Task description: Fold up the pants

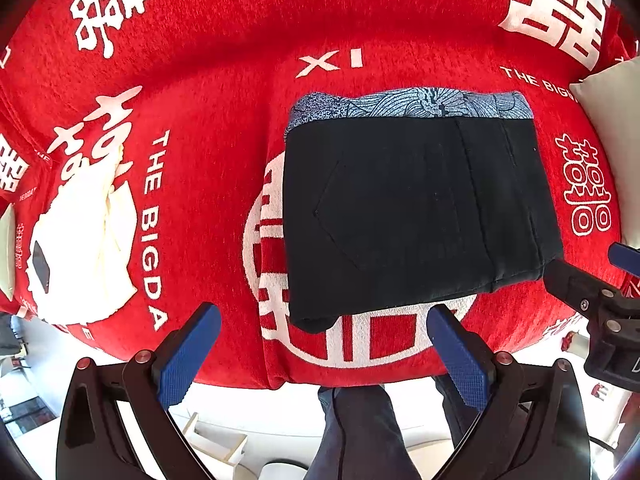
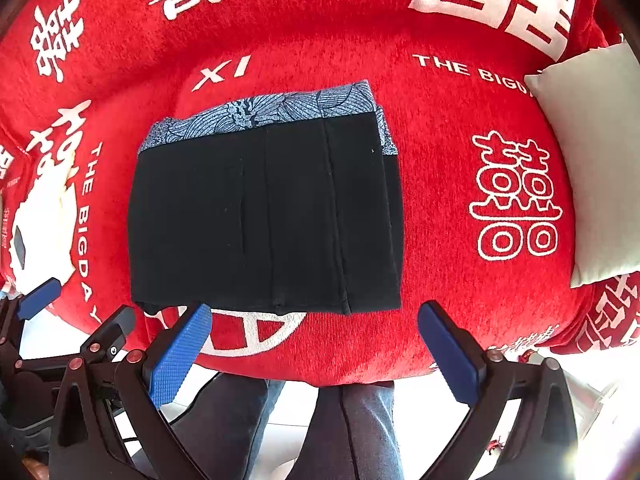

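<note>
The folded pants lie at the centre of the frame on the printed blanket, stacked on a patterned folded garment that shows along their upper edge. A pillow sits at the right edge. A crumpled cloth lies at the left, a small phone-like object on it.

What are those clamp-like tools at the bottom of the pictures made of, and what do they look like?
Each is a two-finger tool. The left gripper and right gripper have glossy black angular arms with round copper-coloured rivets at the joints. Their fingers carry flat blue pads with a fine grid texture. Below them, grey trousers show.
</note>
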`<state>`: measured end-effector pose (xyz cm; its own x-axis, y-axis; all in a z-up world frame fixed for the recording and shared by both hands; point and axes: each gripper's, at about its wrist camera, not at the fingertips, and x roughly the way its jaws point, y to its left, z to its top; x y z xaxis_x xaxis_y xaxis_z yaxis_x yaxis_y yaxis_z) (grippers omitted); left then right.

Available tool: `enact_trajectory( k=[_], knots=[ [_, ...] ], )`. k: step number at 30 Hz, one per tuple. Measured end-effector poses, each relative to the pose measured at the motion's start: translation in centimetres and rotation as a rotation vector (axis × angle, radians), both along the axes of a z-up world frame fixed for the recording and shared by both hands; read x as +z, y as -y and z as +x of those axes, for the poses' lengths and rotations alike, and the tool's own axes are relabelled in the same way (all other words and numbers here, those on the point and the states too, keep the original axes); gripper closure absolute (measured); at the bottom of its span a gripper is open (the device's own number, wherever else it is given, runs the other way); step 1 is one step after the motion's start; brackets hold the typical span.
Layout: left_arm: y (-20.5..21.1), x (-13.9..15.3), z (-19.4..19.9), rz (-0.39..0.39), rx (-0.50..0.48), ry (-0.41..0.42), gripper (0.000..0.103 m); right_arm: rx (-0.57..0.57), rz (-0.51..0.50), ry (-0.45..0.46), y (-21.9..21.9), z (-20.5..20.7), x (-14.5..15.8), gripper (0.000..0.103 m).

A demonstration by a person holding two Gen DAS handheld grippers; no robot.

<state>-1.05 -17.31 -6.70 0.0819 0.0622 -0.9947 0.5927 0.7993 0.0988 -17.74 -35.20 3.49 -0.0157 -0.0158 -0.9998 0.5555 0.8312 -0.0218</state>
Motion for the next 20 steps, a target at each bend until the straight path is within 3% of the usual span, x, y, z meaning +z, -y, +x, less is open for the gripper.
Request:
enact_trajectory(
  k=[20],
  knots=[
    [-0.03,0.17,-0.59,-0.022,-0.015,0.002,0.000,-0.006,-0.004,-0.005,-0.24,-0.29,-0.06,0.000]
  ],
)
